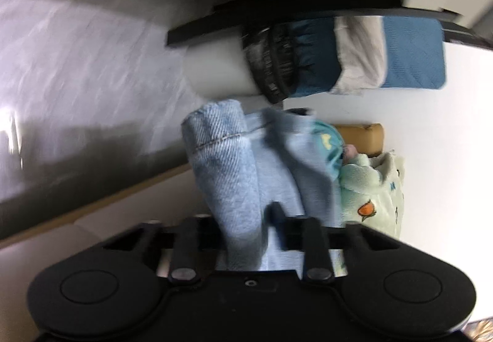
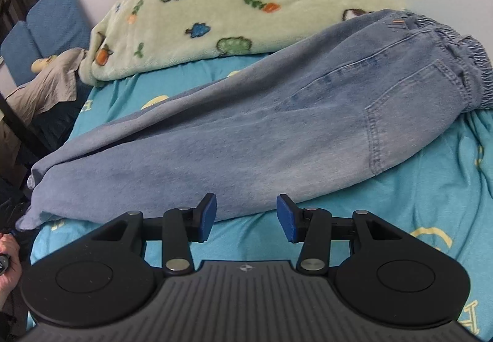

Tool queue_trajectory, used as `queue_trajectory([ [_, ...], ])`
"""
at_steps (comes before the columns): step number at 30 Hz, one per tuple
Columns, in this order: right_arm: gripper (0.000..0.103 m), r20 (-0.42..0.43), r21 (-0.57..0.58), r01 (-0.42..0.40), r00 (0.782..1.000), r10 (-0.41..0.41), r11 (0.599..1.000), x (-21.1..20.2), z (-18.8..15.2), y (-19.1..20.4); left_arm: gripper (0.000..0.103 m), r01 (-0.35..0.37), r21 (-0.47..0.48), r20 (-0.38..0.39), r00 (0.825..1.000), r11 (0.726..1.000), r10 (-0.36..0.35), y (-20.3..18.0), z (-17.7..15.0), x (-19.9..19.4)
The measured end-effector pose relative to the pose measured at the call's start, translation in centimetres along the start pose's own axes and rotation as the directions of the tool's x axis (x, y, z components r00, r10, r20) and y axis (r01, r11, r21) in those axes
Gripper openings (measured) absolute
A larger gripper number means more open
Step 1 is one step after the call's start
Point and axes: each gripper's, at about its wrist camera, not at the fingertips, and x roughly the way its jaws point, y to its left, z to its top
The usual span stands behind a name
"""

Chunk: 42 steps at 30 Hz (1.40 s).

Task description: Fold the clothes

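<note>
Jeans [image 2: 246,126] are laid lengthwise on the teal bedsheet [image 2: 431,203], legs look doubled over each other, waistband end next to the green blanket [image 2: 215,3]. My left gripper [image 1: 246,219] is clamped on the hem end of the denim, lifted. Right gripper [image 2: 246,215] is wide apart, empty, just short of the jeans' near edge. Imo abt halfway, crosswise folds left.

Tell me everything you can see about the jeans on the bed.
The jeans are light blue washed denim with an elastic gathered waistband and a stitched back pocket. They lie lengthwise across the turquoise bedsheet, waistband end resting against the green fleece blanket. The left gripper is shut on the leg end, which bunches between its fingers. The right gripper hovers open at the near edge, not touching.
</note>
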Motion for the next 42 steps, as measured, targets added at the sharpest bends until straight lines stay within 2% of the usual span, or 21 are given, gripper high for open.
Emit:
queue_trajectory([
  [3,0.048,0.007,0.021,0.020,1.000,-0.020,1.000,0.0,0.1,-0.6,0.009,-0.045,0.161,0.057,0.998,0.986,0.036,-3.7,-1.2,-1.0],
  [8,0.047,0.045,0.016,0.050,0.998,-0.050,0.999,-0.4,0.4,-0.9,0.007,-0.044,0.348,0.099,0.995,0.937,0.010,-10.7,-3.8,-3.6],
  [12,0.047,0.086,0.033,0.044,0.995,-0.047,0.998,-1.3,0.9,-1.6,0.007,-0.016,0.516,0.094,0.995,0.856,-0.038,-17.9,-8.1,-5.4],
  [16,0.048,0.119,0.071,0.016,0.993,-0.024,0.997,-2.5,1.5,-2.9,0.007,0.012,0.655,0.065,0.995,0.756,-0.072,-23.9,-14.4,-6.2],
  [18,0.048,0.138,0.094,-0.006,0.990,-0.007,0.996,-3.4,1.6,-3.8,0.006,0.013,0.700,0.062,0.995,0.714,-0.079,-26.1,-17.8,-6.3],
  [22,0.048,0.168,0.149,-0.045,0.986,0.020,0.988,-4.9,1.9,-5.5,0.006,0.012,0.759,0.054,0.995,0.651,-0.082,-28.9,-23.9,-6.0],
  [24,0.048,0.184,0.178,-0.063,0.982,0.030,0.982,-5.5,2.0,-6.3,0.006,0.012,0.782,0.049,0.996,0.623,-0.080,-29.8,-26.8,-5.7],
  [28,0.048,0.206,0.233,-0.092,0.978,0.043,0.968,-6.5,2.3,-8.1,0.006,0.030,0.810,0.021,0.996,0.586,-0.081,-30.2,-31.9,-4.6],
  [31,0.048,0.172,0.204,-0.043,0.985,0.007,0.978,-7.0,2.6,-8.5,0.006,0.077,0.842,-0.042,0.996,0.534,-0.077,-29.5,-35.7,-2.7],
  [35,0.049,0.192,0.158,-0.006,0.981,-0.024,0.987,-7.9,2.5,-9.1,0.007,0.108,0.855,-0.097,0.994,0.507,-0.049,-27.2,-40.6,0.4],
  [39,0.049,0.194,0.184,0.002,0.980,-0.039,0.983,-7.6,2.4,-10.3,0.007,0.157,0.864,-0.176,0.984,0.478,-0.006,-24.2,-44.0,4.1],
  [42,0.049,0.166,0.216,-0.005,0.986,-0.032,0.976,-6.6,2.5,-11.2,0.007,0.180,0.888,-0.229,0.971,0.423,0.067,-21.3,-46.7,6.2],
])
